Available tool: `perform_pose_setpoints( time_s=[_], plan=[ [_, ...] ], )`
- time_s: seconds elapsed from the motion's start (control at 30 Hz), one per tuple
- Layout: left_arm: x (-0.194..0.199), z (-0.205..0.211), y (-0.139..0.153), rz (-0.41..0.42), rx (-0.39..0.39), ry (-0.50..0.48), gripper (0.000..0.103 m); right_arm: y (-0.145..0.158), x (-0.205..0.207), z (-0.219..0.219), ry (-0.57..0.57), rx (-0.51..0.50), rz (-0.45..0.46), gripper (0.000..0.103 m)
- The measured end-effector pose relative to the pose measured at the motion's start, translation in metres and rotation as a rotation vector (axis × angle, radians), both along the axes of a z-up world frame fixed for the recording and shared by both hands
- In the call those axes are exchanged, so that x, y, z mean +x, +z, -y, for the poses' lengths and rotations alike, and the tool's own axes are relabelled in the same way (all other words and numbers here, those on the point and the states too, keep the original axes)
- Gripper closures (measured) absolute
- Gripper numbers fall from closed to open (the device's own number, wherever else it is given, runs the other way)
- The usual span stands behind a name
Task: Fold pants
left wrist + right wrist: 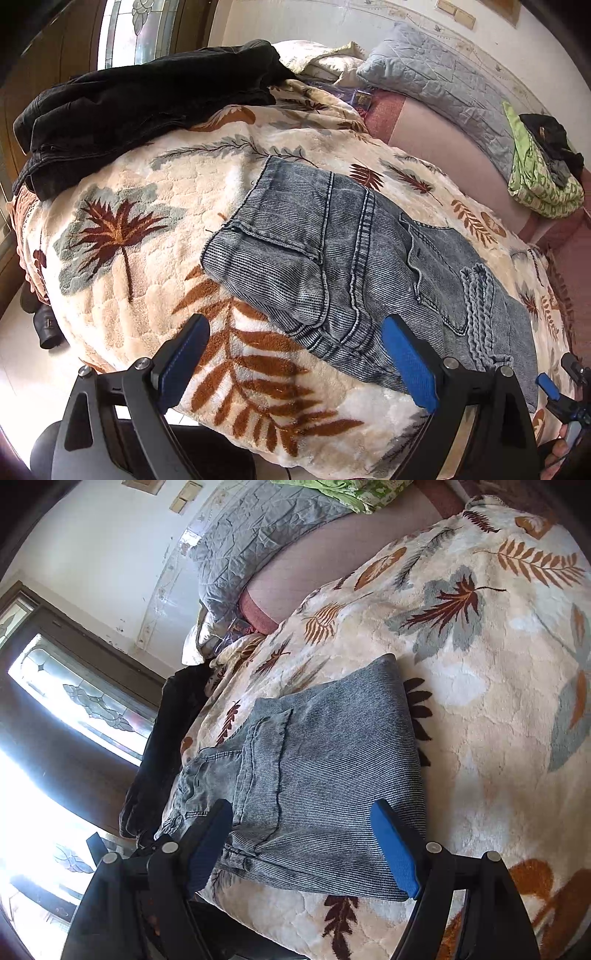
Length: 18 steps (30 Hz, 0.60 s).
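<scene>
One bed, covered by one cream plush blanket [155, 206] printed with rust, maroon and grey leaves; it fills most of both views. One length of pink sheet [436, 147] lies bare along the blanket's far side. One grey quilted pillow [436, 77] lies at the far edge against the wall. One pile of black clothing [140, 99] sits at the far left of the blanket, well apart from the task's thing. One pair of pale blue-grey denim pants [332, 251], folded into a compact bundle, lies on the blanket toward its near right part, with seams, pockets and one braided drawstring showing on top. One green patterned cloth [539, 177] with a dark item on it rests at the far right. One stained-glass window [85, 698] stands at the left of the right wrist view. Two grippers with blue pads: left gripper [295, 354], jaws spread wide, nothing between them, hovering over the near edge of the pants; right gripper [303, 842], jaws likewise wide, standing either side of the pants' near end without pressing on it. No brand, label or legible writing on any item.
</scene>
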<state>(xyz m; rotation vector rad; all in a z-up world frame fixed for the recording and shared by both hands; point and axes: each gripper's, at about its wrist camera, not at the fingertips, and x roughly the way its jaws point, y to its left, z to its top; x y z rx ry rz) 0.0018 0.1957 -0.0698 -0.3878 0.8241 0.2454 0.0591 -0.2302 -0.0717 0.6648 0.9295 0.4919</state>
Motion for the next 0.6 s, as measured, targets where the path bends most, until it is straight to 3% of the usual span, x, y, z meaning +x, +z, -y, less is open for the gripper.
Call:
perform_pose_setpoints(
  time_s=[0.23, 0.6],
  plan=[
    [0.001, 0.002, -0.004, 0.008, 0.007, 0.005, 0.009, 0.001, -0.001, -0.005, 0.018, -0.021, 0.016, 0.023],
    [0.000, -0.007, -0.011, -0.017, -0.057, 0.011, 0.009, -0.008, 0.000, -0.008, -0.002, -0.072, -0.017, 0.023]
  ],
)
